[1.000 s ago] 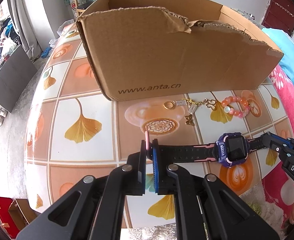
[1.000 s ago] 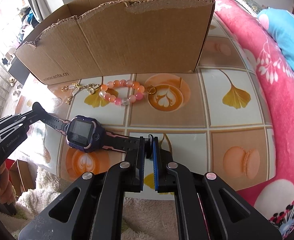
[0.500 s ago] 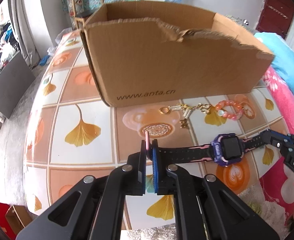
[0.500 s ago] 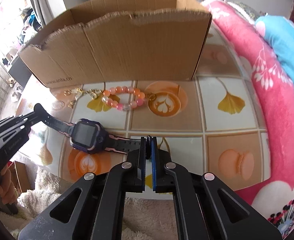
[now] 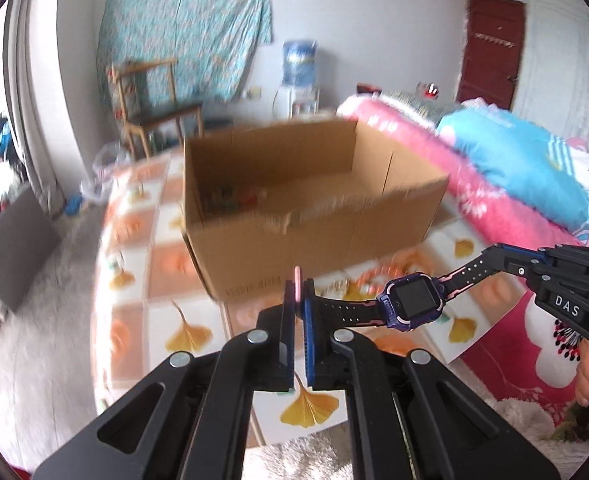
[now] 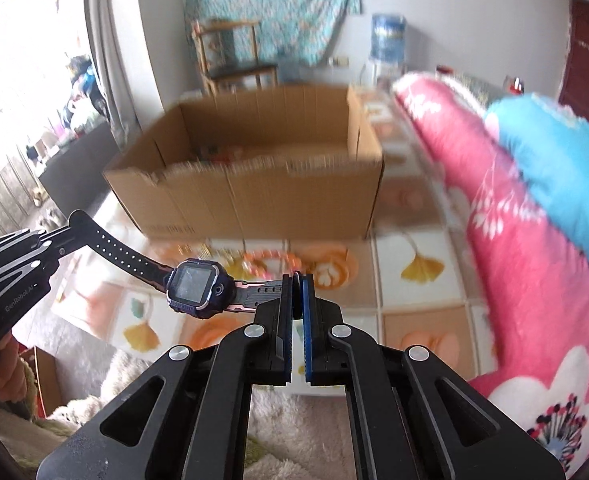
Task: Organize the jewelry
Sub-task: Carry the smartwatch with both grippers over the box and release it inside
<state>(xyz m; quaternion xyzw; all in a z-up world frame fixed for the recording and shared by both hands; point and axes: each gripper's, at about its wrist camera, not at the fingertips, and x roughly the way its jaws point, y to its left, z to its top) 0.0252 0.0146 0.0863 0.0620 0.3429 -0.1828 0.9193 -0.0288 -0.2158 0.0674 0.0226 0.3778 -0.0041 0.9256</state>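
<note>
A purple smartwatch (image 5: 412,301) with a black and pink strap hangs in the air between both grippers. My left gripper (image 5: 299,300) is shut on one strap end. My right gripper (image 6: 297,292) is shut on the other strap end; the watch face (image 6: 193,287) shows to its left. The open cardboard box (image 5: 306,208) stands on the table behind the watch, with blurred items inside. A pink bead bracelet (image 6: 270,261) and a gold chain (image 6: 192,249) lie on the table in front of the box (image 6: 254,168).
The table (image 5: 142,280) has a tiled ginkgo-leaf cloth. A pink flowered quilt (image 6: 534,280) and a blue pillow (image 5: 514,160) lie on the right. A wooden chair (image 5: 150,96) and a water dispenser (image 5: 298,72) stand by the far wall.
Both grippers have lifted the watch well above the table and tilted up, so the box's open top and the room behind now show.
</note>
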